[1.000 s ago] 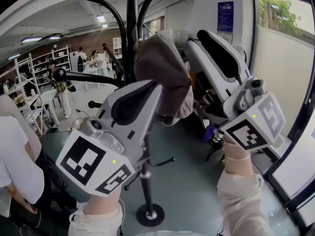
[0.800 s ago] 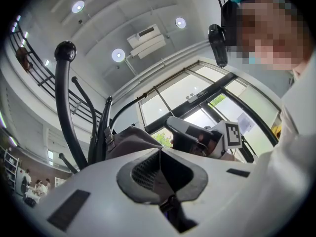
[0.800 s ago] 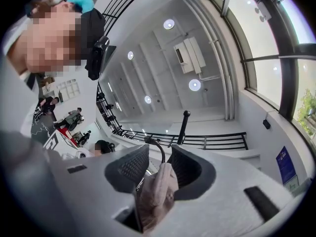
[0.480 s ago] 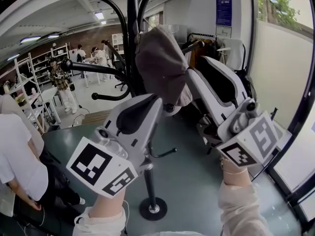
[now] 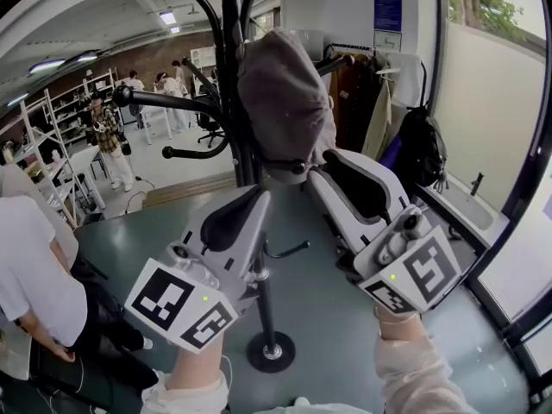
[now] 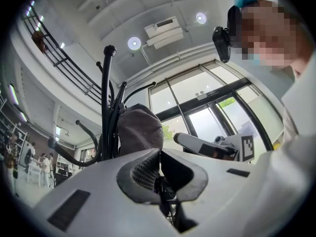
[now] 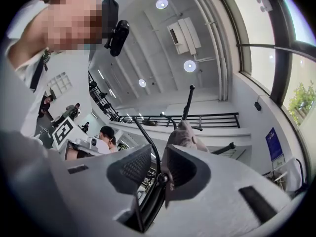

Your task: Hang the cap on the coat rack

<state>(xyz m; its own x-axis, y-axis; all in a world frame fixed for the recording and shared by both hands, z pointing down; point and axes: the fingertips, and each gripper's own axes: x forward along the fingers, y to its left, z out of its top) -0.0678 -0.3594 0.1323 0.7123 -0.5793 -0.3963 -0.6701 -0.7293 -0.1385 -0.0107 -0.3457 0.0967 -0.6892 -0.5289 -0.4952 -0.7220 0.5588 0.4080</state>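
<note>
A grey-brown cap point(image 5: 285, 102) hangs on an upper arm of the black coat rack point(image 5: 231, 59), touched by neither gripper. Both grippers sit below it, pointing up at it. My left gripper point(image 5: 257, 198) is at the lower left, its pads together with nothing between them. The right gripper point(image 5: 326, 169) is just under the cap's lower edge. Its jaws are closing, a narrow gap still shows, and nothing is in it. In the left gripper view the cap point(image 6: 139, 130) rises beyond the jaws point(image 6: 159, 151). The right gripper view shows the cap point(image 7: 185, 132) past its jaws point(image 7: 157, 153).
The rack's round base point(image 5: 272, 352) stands on the grey floor between my arms. A person in a white shirt point(image 5: 26, 274) is close at the left. Hanging garments point(image 5: 362, 93) and a black backpack point(image 5: 423, 149) are behind the rack, glass walls at the right.
Both grippers have drawn back and down from the cap. The right gripper, beside the cap a second ago, is now below it. The cap stays on the rack.
</note>
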